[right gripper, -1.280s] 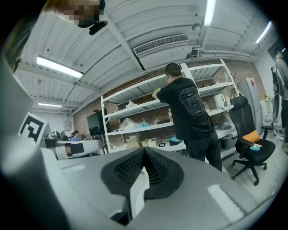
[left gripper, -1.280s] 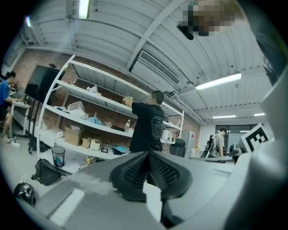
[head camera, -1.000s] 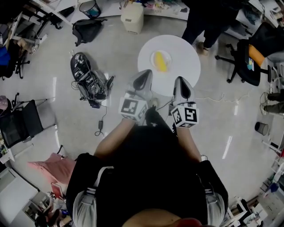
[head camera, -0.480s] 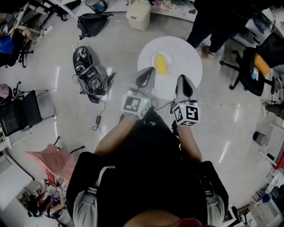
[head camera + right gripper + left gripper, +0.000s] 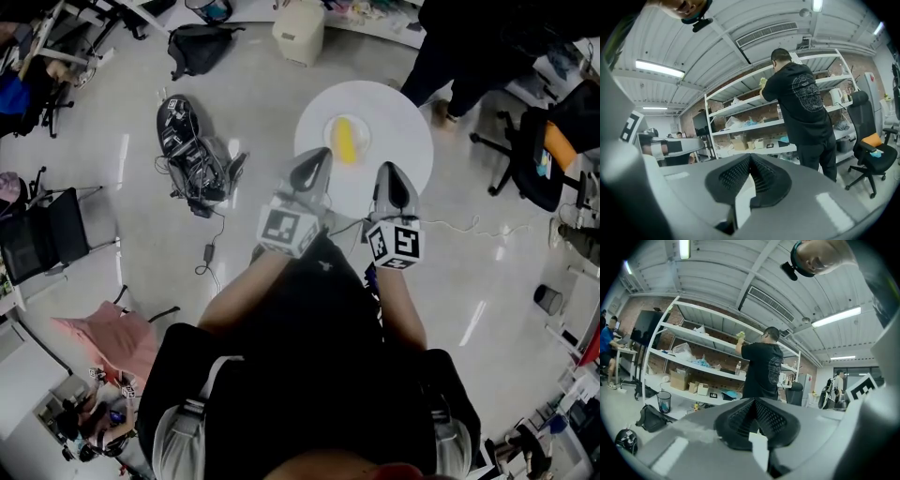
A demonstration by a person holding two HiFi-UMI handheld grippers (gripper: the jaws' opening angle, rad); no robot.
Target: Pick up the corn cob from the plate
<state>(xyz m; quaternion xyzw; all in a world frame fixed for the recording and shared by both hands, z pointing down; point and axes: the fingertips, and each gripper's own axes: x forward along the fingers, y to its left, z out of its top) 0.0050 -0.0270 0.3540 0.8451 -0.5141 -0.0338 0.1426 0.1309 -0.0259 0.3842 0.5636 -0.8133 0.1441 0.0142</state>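
Note:
A yellow corn cob [image 5: 345,139] lies on a small white plate [image 5: 330,126] on a round white table [image 5: 401,120] in the head view. My left gripper [image 5: 321,156] points at the table's near edge, just short of the plate, jaws shut and empty. My right gripper [image 5: 389,172] hovers over the table's near right edge, also shut and empty. In the left gripper view the left gripper [image 5: 753,402] has its black pads pressed together. The right gripper [image 5: 750,160] looks the same in its own view. Neither gripper view shows the corn or the plate.
A person in black [image 5: 452,45] stands past the table at white shelves [image 5: 693,363]. Office chairs [image 5: 551,141] stand at the right. On the floor at the left lie a black bag with cables [image 5: 192,152], farther back a beige bin [image 5: 300,32].
Both grippers have moved forward toward the round table; their tips now reach its near edge, and the left tip is closer to the plate. Both stay shut.

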